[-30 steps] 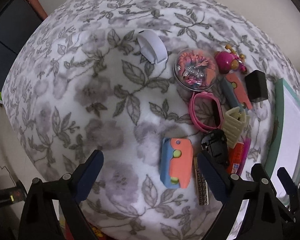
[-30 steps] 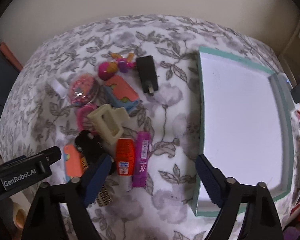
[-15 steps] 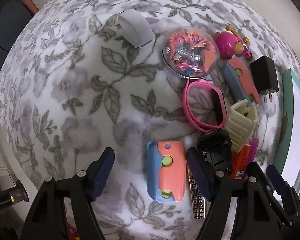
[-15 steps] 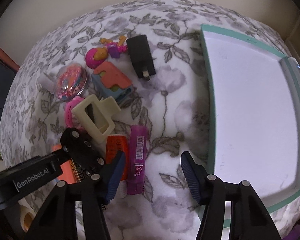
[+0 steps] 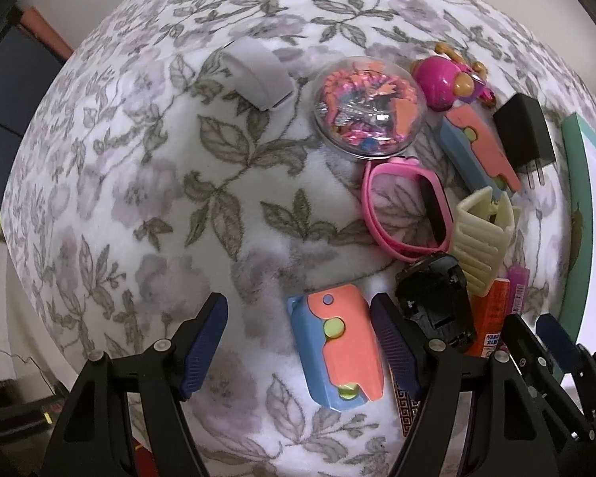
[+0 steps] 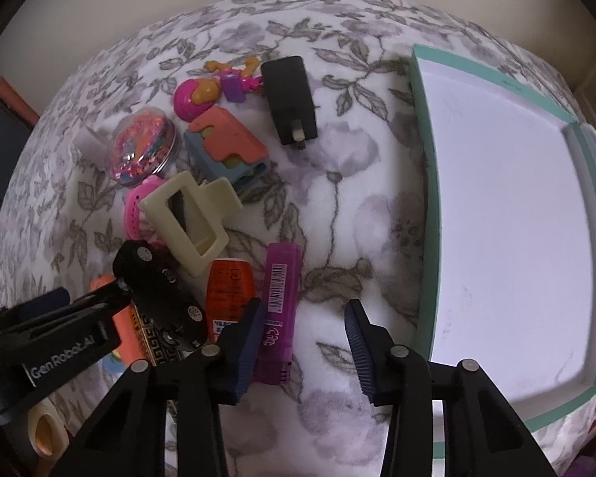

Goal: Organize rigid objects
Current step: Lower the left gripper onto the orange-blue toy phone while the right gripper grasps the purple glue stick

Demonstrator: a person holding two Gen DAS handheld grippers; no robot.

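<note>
— Since a second ago both our claws have come lower and closer to the pile: our left claw now straddles the blue-and-orange block toy, and our right claw has narrowed beside the purple tube.

— How do we stand on grip?

— Our left claw is spread wide, its ribbed blue pads on either side of the block toy but clear of it; the right-hand pad sits just beside the toy's orange edge. Our right claw is partly open, holding nothing, its left pad touching or overlapping the tube's lower end; we cannot tell which.

— And the things themselves?

— All lie on the soft floral fleece tabletop. We see a glossy clear dome of glittery bits, a pink rubbery band, a ribbed cream hair clip, a matte black charger, a black toy car and an orange tube touching the purple one. A teal-rimmed white tray lies to the right, apart from the pile.
</note>
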